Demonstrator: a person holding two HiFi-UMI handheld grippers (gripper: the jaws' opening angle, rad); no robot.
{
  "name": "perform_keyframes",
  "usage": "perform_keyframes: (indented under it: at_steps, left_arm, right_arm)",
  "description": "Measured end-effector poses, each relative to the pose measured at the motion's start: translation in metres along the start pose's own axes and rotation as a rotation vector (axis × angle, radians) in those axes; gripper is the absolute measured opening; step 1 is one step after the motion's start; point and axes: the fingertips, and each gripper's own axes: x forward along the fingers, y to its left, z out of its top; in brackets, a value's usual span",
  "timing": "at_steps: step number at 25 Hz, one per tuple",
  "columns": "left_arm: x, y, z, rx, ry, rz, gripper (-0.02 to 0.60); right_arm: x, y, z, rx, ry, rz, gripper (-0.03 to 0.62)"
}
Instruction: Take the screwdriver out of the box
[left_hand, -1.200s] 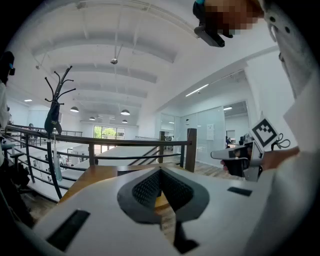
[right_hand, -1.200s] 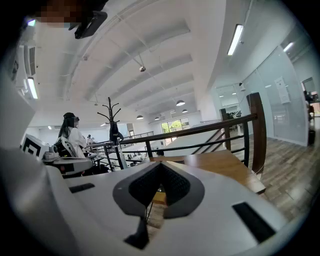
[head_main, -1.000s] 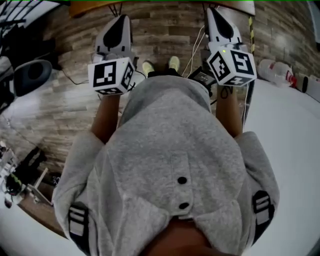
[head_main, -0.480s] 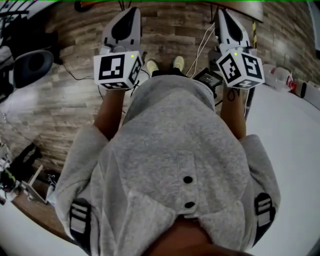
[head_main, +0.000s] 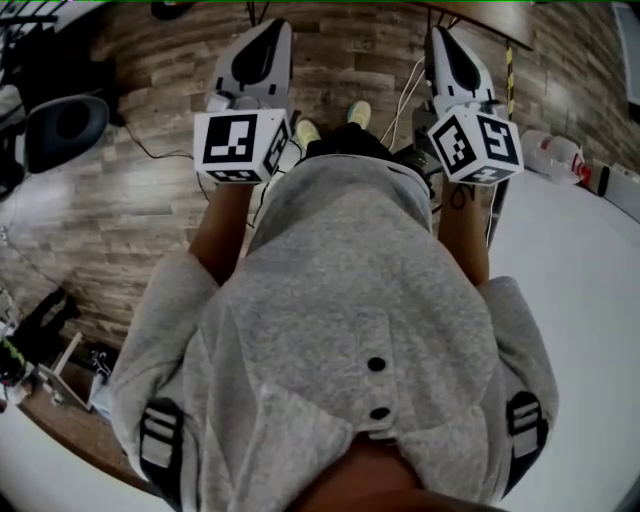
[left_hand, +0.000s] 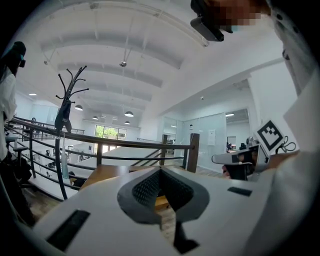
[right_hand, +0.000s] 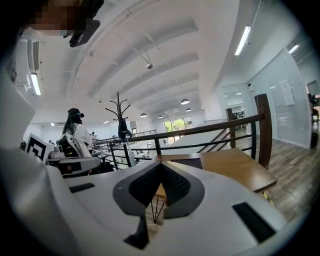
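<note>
Screwdriver shows in no view — left gripper and right gripper both closed, empty — facing a wooden table before a railing.

The left gripper and the right gripper had smooth, matt white plastic shells. Their dark grey pads looked rubbery, with a fine ribbed grain. The marker cubes were matt, printed black on white. The person's hoodie was soft grey fleece cloth with two glossy dark buttons. The floor showed grained wood planks with a dull sheen. On the far right, a table top was smooth satin wood, and the railing behind it had dark matt bars.
</note>
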Motion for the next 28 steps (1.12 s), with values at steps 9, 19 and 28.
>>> perform_keyframes:
  at_steps: [9,19,28]
  left_arm:
    - [0.013,0.0,0.001,-0.04,-0.005,-0.013,0.014]
    - [0.059,-0.008,0.017,-0.025,-0.023,-0.023,0.014]
    - [0.132,-0.018,0.027,-0.011,-0.015,-0.04,0.014]
  right_arm:
    - [0.007,-0.005,0.0,-0.008,0.012,0.004,0.015]
    - [0.04,-0.037,0.015,-0.027,0.01,0.043,0.015]
    - [0.088,-0.102,0.036,-0.002,-0.006,0.05,0.015]
